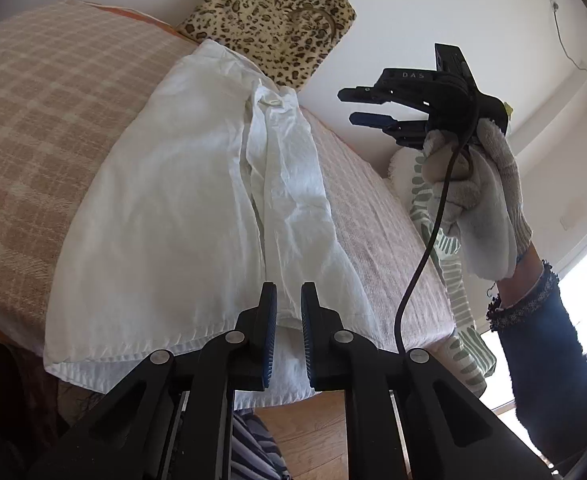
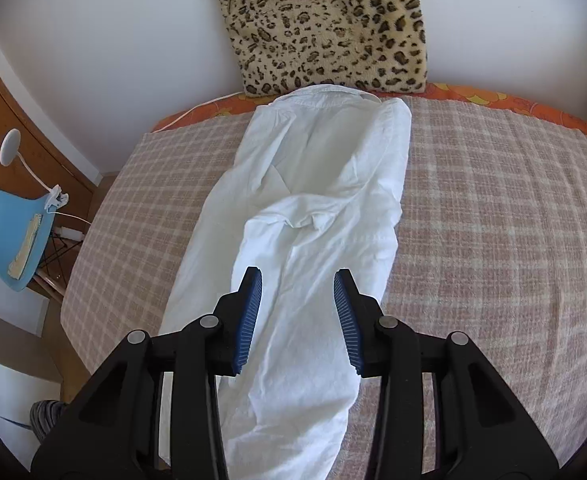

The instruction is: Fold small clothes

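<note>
A white shirt lies lengthwise on the checked bedspread, its sides folded in to a long narrow strip with a sleeve laid along it. My left gripper hovers open over the shirt's hem at the bed's near edge, holding nothing. My right gripper is held up in the air to the right of the shirt by a gloved hand, jaws apart. In the right wrist view the right gripper is open above the lower part of the shirt, empty.
A leopard-print cushion leans on the wall behind the shirt's collar. A blue chair and a white lamp stand left of the bed. A green-striped cloth hangs at the bed's right side. Wooden floor lies below.
</note>
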